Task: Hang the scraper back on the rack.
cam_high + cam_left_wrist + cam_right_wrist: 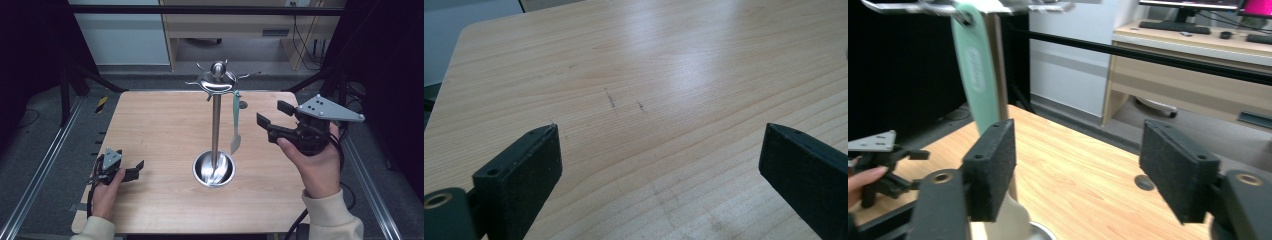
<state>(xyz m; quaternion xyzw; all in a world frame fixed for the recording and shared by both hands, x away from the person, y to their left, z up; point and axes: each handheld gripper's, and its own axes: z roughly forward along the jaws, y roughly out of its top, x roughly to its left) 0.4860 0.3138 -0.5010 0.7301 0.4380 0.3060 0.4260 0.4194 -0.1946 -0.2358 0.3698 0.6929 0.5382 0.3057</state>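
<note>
Right hand-held gripper is held raised over the right side of the tabletop, jaws spread apart with nothing between them, aimed toward the hanging spatula. Spatula is seen with a pale green handle and whitish blade, hung from a hook on the metal stand at mid-tabletop, blade just above the stand's round base. In the right gripper view the spatula is seen just behind the left jaw, not pinched. Left hand-held gripper is rested at the near left of the tabletop, jaws wide apart, nothing held; bare wood is seen between them.
</note>
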